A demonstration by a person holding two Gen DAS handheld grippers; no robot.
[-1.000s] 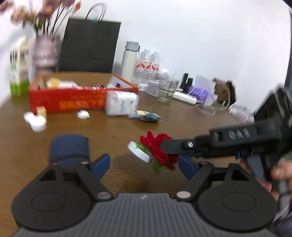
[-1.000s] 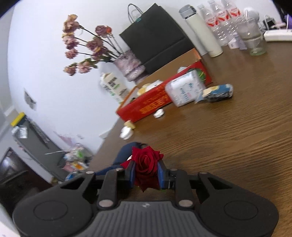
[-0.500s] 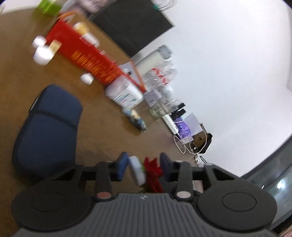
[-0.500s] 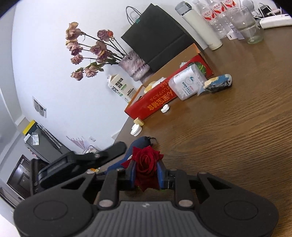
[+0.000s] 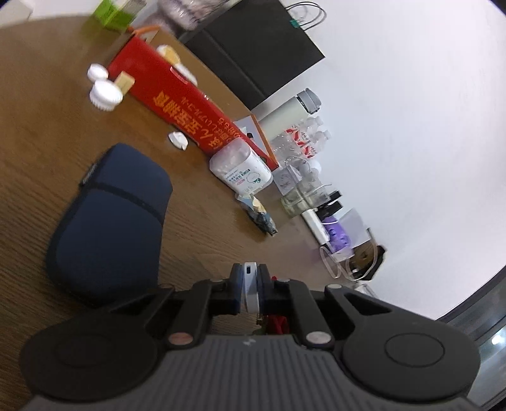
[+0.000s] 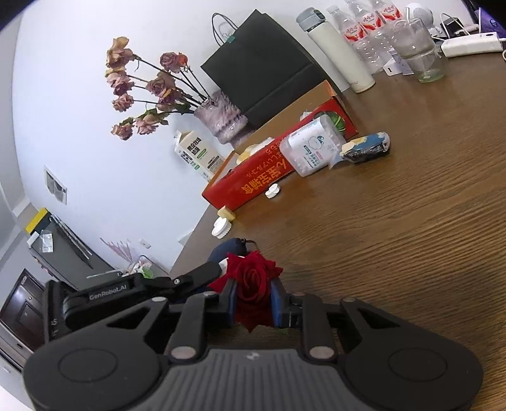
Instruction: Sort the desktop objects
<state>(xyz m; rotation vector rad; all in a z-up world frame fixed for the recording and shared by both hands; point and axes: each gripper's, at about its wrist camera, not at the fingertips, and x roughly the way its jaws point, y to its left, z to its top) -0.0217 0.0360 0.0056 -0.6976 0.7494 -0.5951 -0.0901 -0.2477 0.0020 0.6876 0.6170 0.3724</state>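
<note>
One red rose (image 6: 253, 284) sits pinched between the blue pads of the right hand-held gripper (image 6: 253, 303), bloom facing the camera, just above the desk (image 6: 395, 237). The left hand-held gripper (image 5: 249, 292) has just closed on the rose's one white disc base (image 5: 249, 284) (disc edge-on, upright between the pads). Beyond lie one navy pouch (image 5: 110, 218), one red box (image 5: 183, 107), and three water bottles (image 6: 367, 28).

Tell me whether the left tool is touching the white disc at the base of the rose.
Touching. The left wrist view shows the left tool with both pads pressed flat on the white disc, no gap either side.
</note>
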